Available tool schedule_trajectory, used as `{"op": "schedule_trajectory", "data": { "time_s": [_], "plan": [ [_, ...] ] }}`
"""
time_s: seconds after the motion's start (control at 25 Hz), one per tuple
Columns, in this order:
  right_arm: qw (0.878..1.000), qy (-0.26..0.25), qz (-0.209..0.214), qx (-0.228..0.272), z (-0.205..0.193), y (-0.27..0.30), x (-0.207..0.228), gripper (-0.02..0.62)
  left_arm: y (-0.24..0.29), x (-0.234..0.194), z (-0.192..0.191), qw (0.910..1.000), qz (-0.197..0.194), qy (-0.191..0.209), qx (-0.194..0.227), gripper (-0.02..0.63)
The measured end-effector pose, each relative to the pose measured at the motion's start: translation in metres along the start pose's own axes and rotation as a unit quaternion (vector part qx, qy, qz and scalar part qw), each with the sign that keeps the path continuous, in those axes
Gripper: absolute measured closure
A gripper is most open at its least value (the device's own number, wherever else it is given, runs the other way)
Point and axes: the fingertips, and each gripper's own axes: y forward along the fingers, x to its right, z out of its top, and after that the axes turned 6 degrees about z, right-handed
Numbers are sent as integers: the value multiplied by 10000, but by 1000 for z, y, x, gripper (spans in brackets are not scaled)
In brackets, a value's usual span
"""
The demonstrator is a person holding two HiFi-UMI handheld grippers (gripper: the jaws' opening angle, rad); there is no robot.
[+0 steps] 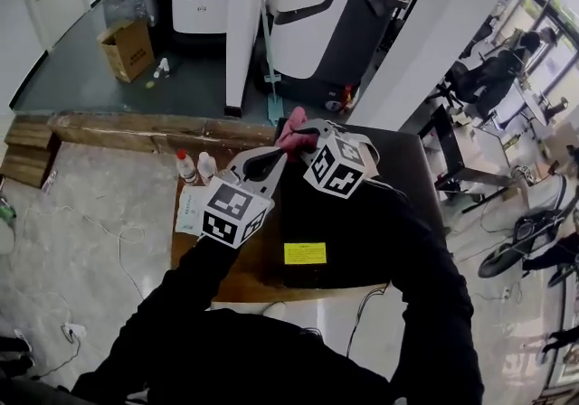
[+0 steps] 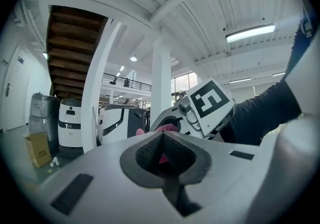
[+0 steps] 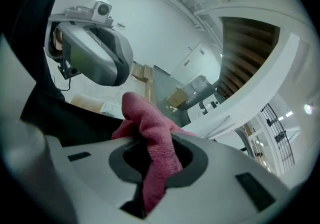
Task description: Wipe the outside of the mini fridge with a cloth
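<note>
An open hall with a grey floor, white pillars and parked machines lies behind a wooden surface (image 1: 185, 254) that carries the black mini fridge (image 1: 362, 240). In the head view both grippers hover above the fridge's top with their tips turned toward each other. The left gripper (image 1: 270, 159) is just beside the right gripper (image 1: 308, 137), and the pink cloth (image 1: 290, 132) is bunched at the right one's tip. Two small bottles (image 1: 185, 168) stand on the surface, off to the left gripper's outer side.

In the left gripper view its jaws are drawn together. A sliver of pink shows in the hollow behind the pads, and more shows just past the tip. I cannot tell whether any of it is pinched; it reads as the cloth held opposite.

In the right gripper view the jaws are clamped on the cloth (image 3: 152, 138). It runs down through them and stands up in a loose fold beyond the tip, close under the left gripper.

I judge that wiping has not begun, since the cloth is up in the air, clear of the fridge. The next move calls for lowering the right gripper until the free fold presses flat on the fridge's top or a wall, then sweeping across.
</note>
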Motion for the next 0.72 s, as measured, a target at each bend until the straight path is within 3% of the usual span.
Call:
{"op": "schedule_trajectory", "data": {
  "time_s": [0.16,0.28,0.36,0.52,0.72],
  "plan": [
    [9988,-477,87,-24,-3,6,-3,538,5,-3,-6,9996,284,18,-95,600],
    [9989,-451,86,-128,-22,-1,2,538,15,5,-4,9994,307,66,-161,600],
    [9989,-388,34,-248,-43,-12,6,538,24,20,-3,9992,200,162,-304,600],
    [9982,-231,-115,-542,-98,-46,10,538,39,45,-1,9938,197,845,-693,600],
    [9956,-37,-276,-890,-157,-81,11,538,52,61,28,9956,77,728,-587,600]
  ]
}}
